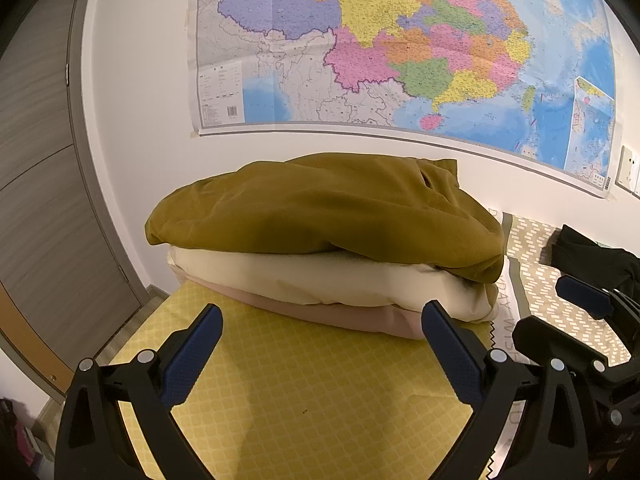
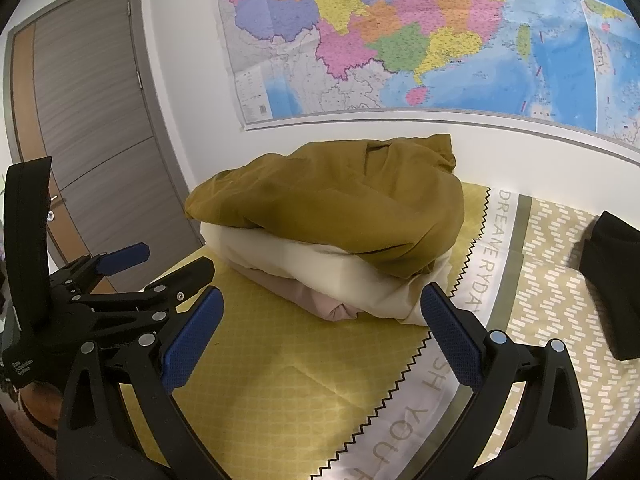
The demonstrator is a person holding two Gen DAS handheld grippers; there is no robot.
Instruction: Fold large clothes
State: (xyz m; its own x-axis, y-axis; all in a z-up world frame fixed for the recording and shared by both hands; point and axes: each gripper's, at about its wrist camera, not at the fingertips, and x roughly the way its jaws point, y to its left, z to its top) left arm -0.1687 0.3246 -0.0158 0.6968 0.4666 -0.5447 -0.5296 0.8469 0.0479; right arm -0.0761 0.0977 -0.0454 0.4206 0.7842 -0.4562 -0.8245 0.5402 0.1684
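Both my left gripper (image 1: 322,342) and right gripper (image 2: 322,326) hang spread and empty before the folded stack (image 1: 324,248) on the bed (image 1: 304,400). The unfolded black garment (image 2: 612,280) lies right of the stack, nearer my right gripper.

Left wrist view: looking forward between spread blue-padded fingers (image 1: 200,352), low over the yellow cover (image 1: 320,392), facing the stack of folded clothes (image 1: 324,232) head-on, near it, with the wall map (image 1: 400,48) behind. Right wrist view: set just to the right and a little higher, angled leftward at the same stack of folded clothes (image 2: 332,220), near. Shared: stack, yellow cover (image 2: 280,380), wall map (image 2: 400,32), grey door (image 2: 92,100), black garment (image 2: 612,280). Each gripper visible at the other view's edge: right gripper (image 1: 560,304), left gripper (image 2: 160,260).
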